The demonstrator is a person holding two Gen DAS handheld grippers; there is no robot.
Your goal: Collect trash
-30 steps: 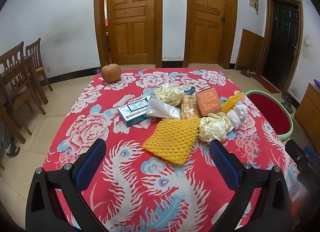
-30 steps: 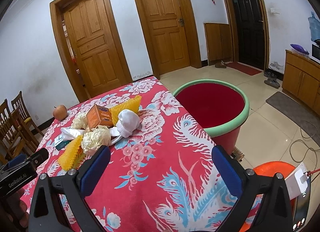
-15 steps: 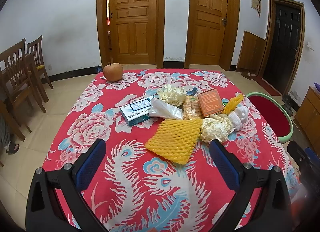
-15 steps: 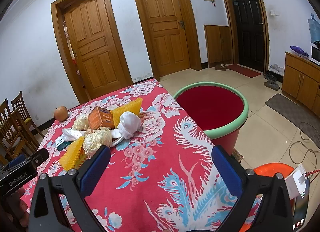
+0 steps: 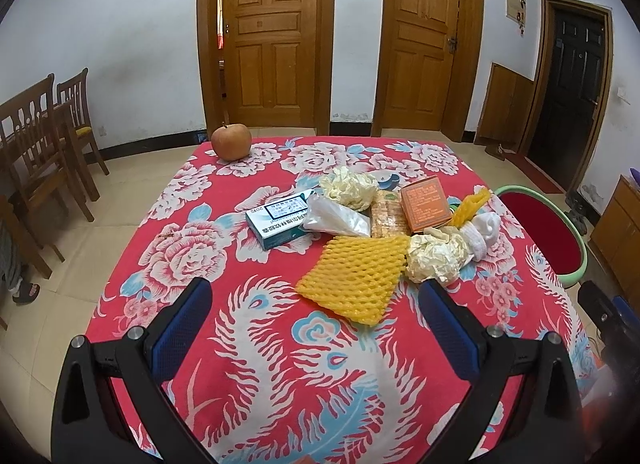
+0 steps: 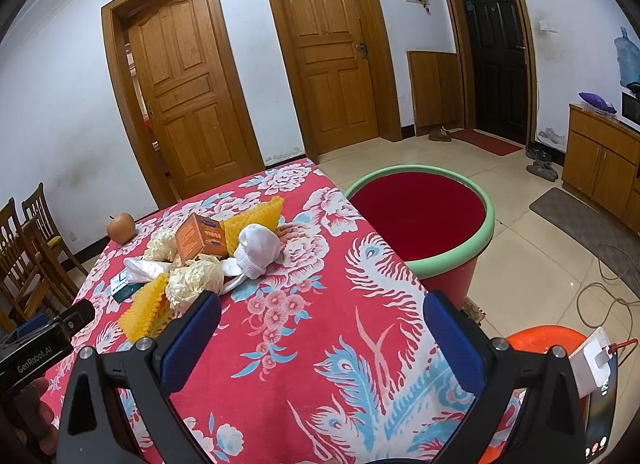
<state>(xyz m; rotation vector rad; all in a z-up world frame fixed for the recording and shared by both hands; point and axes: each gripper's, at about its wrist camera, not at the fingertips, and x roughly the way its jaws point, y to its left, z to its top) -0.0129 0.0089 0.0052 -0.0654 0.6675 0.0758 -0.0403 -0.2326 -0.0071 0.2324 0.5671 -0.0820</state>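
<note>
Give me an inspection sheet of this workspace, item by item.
Surface: table under red floral cloth.
Job's things: yellow foam net, crumpled paper, orange box, blue-white box, clear bag, white sock; red bin beside the table.
Clutter: apple.
Grippers: left gripper and right gripper open, empty.
Cables: cable on floor.
Surroundings: wooden doors, chairs, cabinet.

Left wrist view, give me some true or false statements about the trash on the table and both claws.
1. The left claw is open and holds nothing. True.
2. The apple sits in the middle of the trash pile. False: it stands apart at the table's far corner.
3. The yellow foam net is the trash piece nearest the left claw. True.
4. The red bin holds trash. False: its visible inside is bare.
5. The right claw grips the orange box. False: it is open.
</note>
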